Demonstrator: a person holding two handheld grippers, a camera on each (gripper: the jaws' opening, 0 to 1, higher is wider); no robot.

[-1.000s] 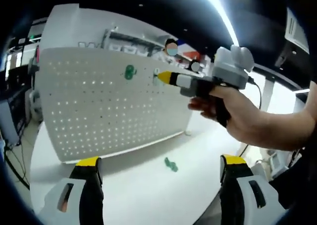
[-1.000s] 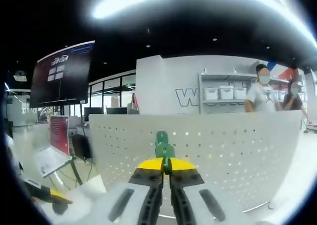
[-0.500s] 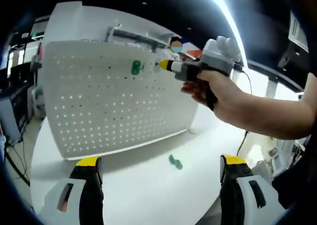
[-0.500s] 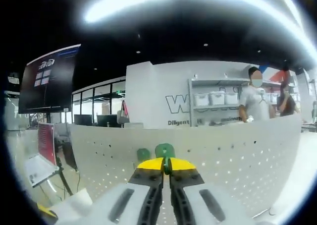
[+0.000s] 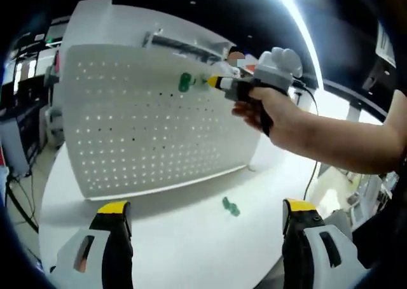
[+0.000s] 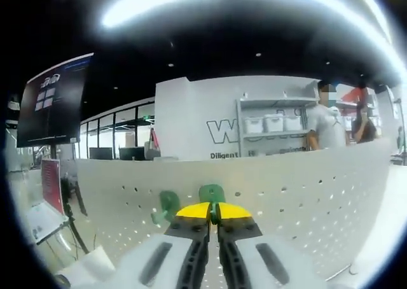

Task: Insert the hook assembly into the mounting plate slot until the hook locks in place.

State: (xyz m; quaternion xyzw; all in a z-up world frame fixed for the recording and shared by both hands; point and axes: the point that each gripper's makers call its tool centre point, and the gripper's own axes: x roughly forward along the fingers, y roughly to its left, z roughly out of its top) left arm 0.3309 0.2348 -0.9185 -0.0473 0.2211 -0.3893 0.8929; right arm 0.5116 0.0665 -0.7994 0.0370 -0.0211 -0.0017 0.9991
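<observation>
The left hand-held gripper (image 5: 202,238) hangs low over the white surface (image 5: 178,228), its jaws wide apart and holding nothing. Just ahead of it, a spare green hook (image 5: 229,206) lies on the surface. Farther ahead and higher, the right hand-held gripper (image 6: 213,211) is closed on a green hook (image 6: 212,193), and its tip is at the upper part of the white board with holes (image 6: 305,200), which stands upright on the surface. I judge the hook's long axis points straight forward from the jaws, toward the board. Another green hook (image 6: 166,205) is already on the board, just to the left of the jaws. The right hand-held gripper is clearly the nearer one, so the push should go straight ahead.
</observation>
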